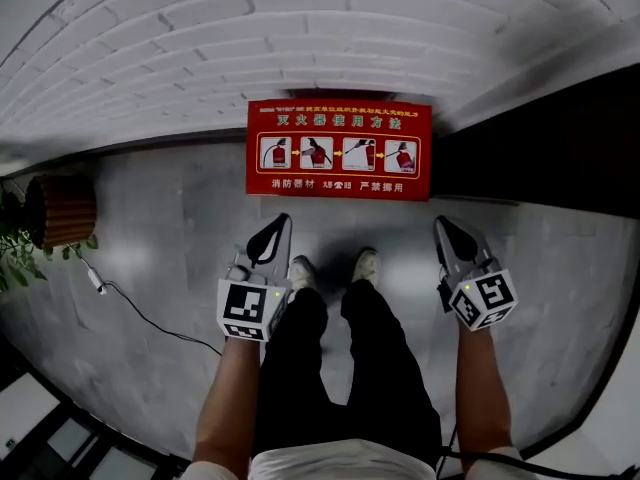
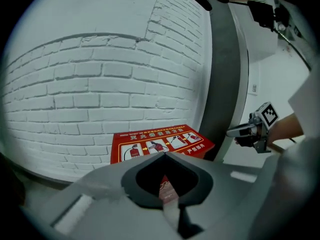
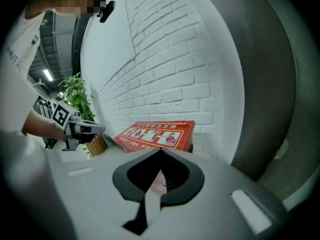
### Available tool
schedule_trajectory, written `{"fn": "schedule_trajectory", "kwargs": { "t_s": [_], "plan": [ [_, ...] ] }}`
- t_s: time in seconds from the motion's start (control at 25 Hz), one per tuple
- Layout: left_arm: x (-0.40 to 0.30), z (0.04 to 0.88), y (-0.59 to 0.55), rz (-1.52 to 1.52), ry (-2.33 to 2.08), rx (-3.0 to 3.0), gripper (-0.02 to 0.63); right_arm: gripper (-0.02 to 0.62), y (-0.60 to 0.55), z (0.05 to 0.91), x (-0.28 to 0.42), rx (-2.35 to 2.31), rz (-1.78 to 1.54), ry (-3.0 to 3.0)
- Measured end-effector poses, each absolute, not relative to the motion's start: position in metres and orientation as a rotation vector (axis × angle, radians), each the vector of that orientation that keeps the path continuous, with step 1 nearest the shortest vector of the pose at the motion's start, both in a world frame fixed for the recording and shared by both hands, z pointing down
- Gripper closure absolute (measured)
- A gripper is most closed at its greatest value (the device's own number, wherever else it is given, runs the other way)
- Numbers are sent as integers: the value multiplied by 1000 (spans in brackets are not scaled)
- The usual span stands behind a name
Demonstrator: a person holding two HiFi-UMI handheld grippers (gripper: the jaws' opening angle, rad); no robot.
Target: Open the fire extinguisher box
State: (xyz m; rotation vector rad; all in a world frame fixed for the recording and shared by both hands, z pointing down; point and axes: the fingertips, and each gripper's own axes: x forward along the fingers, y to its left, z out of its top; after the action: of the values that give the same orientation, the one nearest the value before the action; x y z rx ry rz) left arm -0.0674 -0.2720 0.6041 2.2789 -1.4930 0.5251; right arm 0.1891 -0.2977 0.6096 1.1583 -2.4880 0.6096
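Left gripper [image 1: 281, 225] and right gripper [image 1: 442, 226] are both clenched empty. Closed red fire extinguisher box [image 1: 340, 150] lies at twelve o'clock, against the brick wall [image 1: 300, 28].

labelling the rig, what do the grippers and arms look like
The left gripper and right gripper match: grey tongs with black lining, tapering to a point, and behind them a white cube printed with black square markers. The forearms are bare; the person wears a white top and black trousers.
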Motion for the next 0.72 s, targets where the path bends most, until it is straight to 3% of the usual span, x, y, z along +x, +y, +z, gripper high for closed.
{"fn": "schedule_trajectory", "kwargs": {
  "t_s": [0.28, 0.52, 0.6, 0.72],
  "plan": [
    [-84, 656, -274, 507, -1558, 2257, 601, 592, -312, 658, 192, 1176, 590, -2484],
    [-139, 691, -281, 553, -1631, 2150, 599, 593, -283, 681, 162, 1094, 691, -2498],
    [-154, 702, -281, 566, -1628, 2141, 486, 592, -274, 686, 152, 1052, 714, -2493],
    [-163, 707, -283, 573, -1624, 2173, 476, 592, -265, 692, 141, 1012, 743, -2481]
  ]
}}
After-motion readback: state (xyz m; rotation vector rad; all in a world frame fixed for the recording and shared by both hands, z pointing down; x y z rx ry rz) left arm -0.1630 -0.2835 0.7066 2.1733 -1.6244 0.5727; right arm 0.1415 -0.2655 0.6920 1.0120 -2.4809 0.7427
